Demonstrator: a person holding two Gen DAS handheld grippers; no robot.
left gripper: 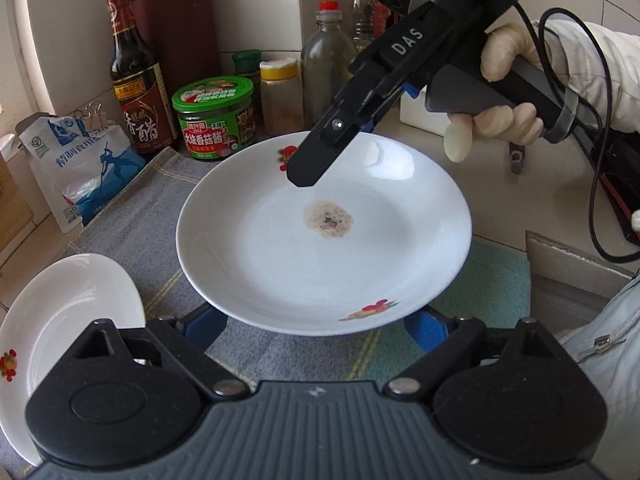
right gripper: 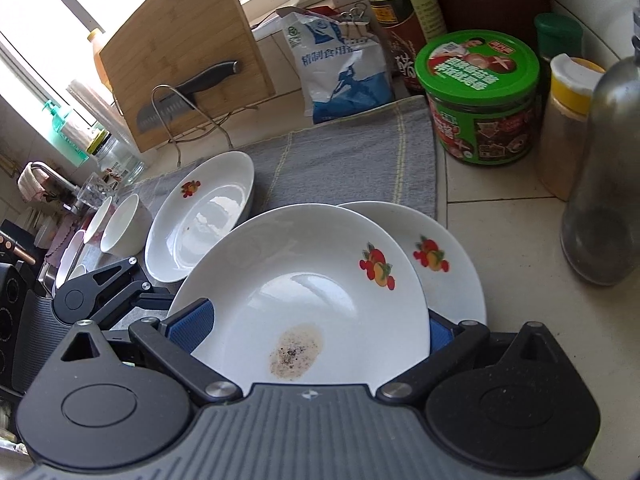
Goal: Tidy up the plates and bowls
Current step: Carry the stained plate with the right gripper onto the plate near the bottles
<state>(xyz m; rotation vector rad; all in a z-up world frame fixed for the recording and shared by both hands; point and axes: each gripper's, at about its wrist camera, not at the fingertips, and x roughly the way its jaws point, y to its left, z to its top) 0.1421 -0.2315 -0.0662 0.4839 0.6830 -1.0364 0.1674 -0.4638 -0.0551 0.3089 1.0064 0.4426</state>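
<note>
The stained white ceramic plate hung in the air between both tools. The left gripper stood wide, its blue pads pressed against the near rim from either side. The right gripper clasped the opposite rim the same way, a gloved hand on its handle. From the right wrist view the plate sat directly over a clean white fruit-patterned plate, which lay at the corner of the grey woven cloth nearest the tiled counter and the green-lidded jar. A third white plate rested further along the cloth, and small white bowls stood beyond it towards the far edge.

The step looked like stacking. To do it well, both hands should sink together so the plate stays level and the speckled residue stays put. The rims should line up before contact. The pads reach below the rim and could get trapped between the plates, so each gripper should spread only once the plate's weight rests below, then draw outward.
</note>
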